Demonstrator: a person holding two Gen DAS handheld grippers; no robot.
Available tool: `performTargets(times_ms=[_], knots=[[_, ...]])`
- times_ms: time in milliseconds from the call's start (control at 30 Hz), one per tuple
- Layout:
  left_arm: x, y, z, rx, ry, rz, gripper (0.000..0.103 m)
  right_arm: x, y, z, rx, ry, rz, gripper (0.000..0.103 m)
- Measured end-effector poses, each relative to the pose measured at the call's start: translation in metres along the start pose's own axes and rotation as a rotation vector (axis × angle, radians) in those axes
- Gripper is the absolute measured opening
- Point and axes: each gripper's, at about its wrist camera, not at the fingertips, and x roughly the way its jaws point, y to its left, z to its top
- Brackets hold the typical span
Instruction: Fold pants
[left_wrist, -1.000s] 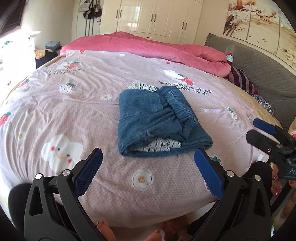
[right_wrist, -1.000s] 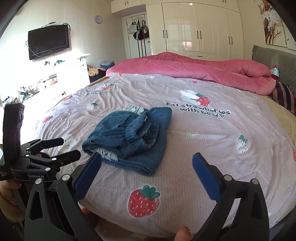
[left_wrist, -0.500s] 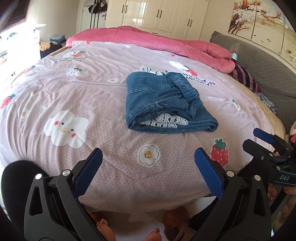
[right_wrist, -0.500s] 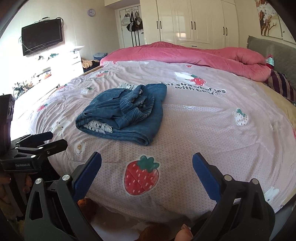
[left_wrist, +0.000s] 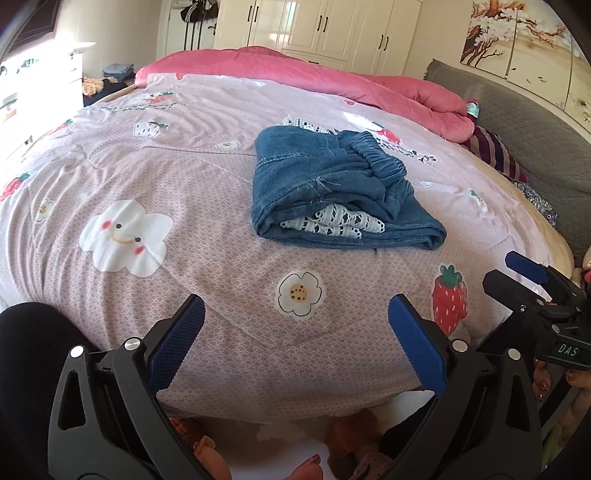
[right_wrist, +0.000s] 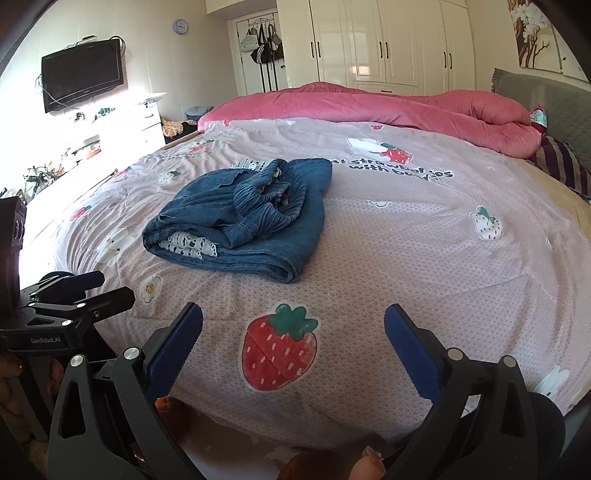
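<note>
Blue denim pants (left_wrist: 317, 177) lie folded in a thick bundle on the pink printed bedspread (left_wrist: 147, 155), with white lace trim showing at the near fold. In the right wrist view the pants (right_wrist: 295, 236) sit left of centre. My left gripper (left_wrist: 295, 310) is open and empty, held back over the bed's near edge, well short of the pants. My right gripper (right_wrist: 293, 314) is also open and empty, equally far back. Each gripper shows in the other's view: the right gripper (left_wrist: 524, 269) at the far right, the left gripper (right_wrist: 88, 288) at the far left.
A rolled pink quilt (right_wrist: 406, 107) lies along the far side of the bed. A grey headboard (left_wrist: 524, 122) and striped pillow (left_wrist: 495, 155) are at the right. White wardrobes (right_wrist: 388, 40) stand behind, a wall television (right_wrist: 81, 74) at the left. A person's feet (left_wrist: 306, 469) show below.
Both grippers have drawn back from the pants toward the bed's near edge, so the bundle now sits farther away. Both stay open. The pants have not moved.
</note>
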Motion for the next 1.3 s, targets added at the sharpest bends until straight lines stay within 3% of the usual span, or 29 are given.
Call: performTargets(times_ms=[1300], knots=[[0.0006,-0.0053,-0.0008,0.020,0.018,0.035,0.093,0.0025,-0.0021,-0.0047,0.014,0.030,-0.004,0.098]])
